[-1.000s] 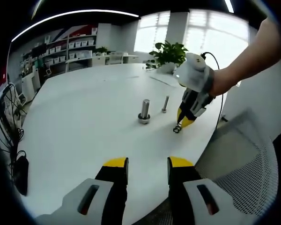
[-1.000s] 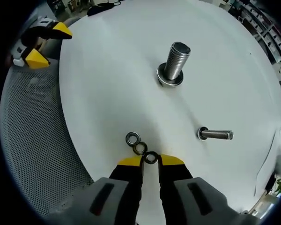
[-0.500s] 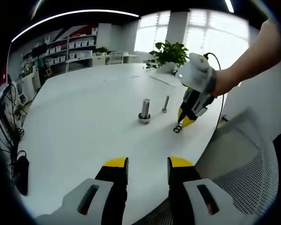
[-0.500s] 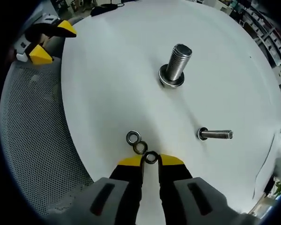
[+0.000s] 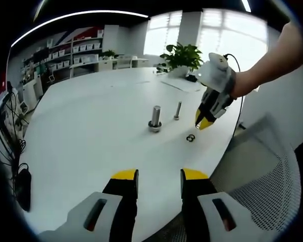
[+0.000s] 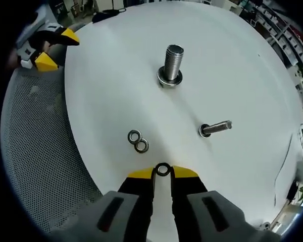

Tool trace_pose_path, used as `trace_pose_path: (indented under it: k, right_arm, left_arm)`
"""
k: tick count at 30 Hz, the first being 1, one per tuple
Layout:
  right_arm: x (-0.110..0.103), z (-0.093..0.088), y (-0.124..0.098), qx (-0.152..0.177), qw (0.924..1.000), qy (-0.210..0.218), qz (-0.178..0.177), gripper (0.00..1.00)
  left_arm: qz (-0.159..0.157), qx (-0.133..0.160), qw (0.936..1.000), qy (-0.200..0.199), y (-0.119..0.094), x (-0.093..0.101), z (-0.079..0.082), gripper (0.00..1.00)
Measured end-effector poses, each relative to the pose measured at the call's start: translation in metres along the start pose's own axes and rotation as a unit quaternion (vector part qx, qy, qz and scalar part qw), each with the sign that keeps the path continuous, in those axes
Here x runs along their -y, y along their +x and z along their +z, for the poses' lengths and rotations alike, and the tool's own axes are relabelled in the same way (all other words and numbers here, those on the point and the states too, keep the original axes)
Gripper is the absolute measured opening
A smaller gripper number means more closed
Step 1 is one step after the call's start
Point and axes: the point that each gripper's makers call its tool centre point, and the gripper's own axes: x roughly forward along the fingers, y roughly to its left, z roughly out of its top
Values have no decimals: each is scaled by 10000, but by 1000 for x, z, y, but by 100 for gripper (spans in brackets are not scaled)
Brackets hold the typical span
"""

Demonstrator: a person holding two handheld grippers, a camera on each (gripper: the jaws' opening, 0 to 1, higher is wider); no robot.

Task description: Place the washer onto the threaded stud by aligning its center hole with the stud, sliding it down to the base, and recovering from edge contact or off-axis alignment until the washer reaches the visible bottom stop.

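Small steel ring washer (image 6: pixel 162 169) is pinched in the right gripper (image 6: pixel 162 172), held clear of the white bench (image 6: pixel 116 75) for carrying to the upright threaded steel stud (image 6: pixel 171 65); left gripper (image 5: pixel 159 177) is parked narrowly apart, empty.

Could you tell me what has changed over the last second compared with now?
The right gripper has lifted off the table, carrying one washer pinched at its tips; in the left gripper view it now hangs above the surface. The two other washers stayed on the table, as did the large upright stud and the smaller bolt. The left gripper is still open and empty.
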Motion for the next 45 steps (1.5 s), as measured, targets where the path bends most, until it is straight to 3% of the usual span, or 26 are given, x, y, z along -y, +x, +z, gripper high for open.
trace_pose_path:
  k: [10,29,39,45]
  right_arm:
    - [9,11,-13,169,9996,-206,-127,14]
    - [43,27,-38,365,9986,-164,-348,14]
    - [57,37,-43,478,9979,-154,-406,14]
    - [60,46,-44,473,9973,-368,-427,14]
  left_arm:
    - [10,-18,10000,20,0,0,-1,31]
    - [23,-41,10000,34,0,-1,-2,31]
    - [22,-49,10000,-2,0,-2,-2,31]
    - [16,-57,10000,13,1,-1,-2,31]
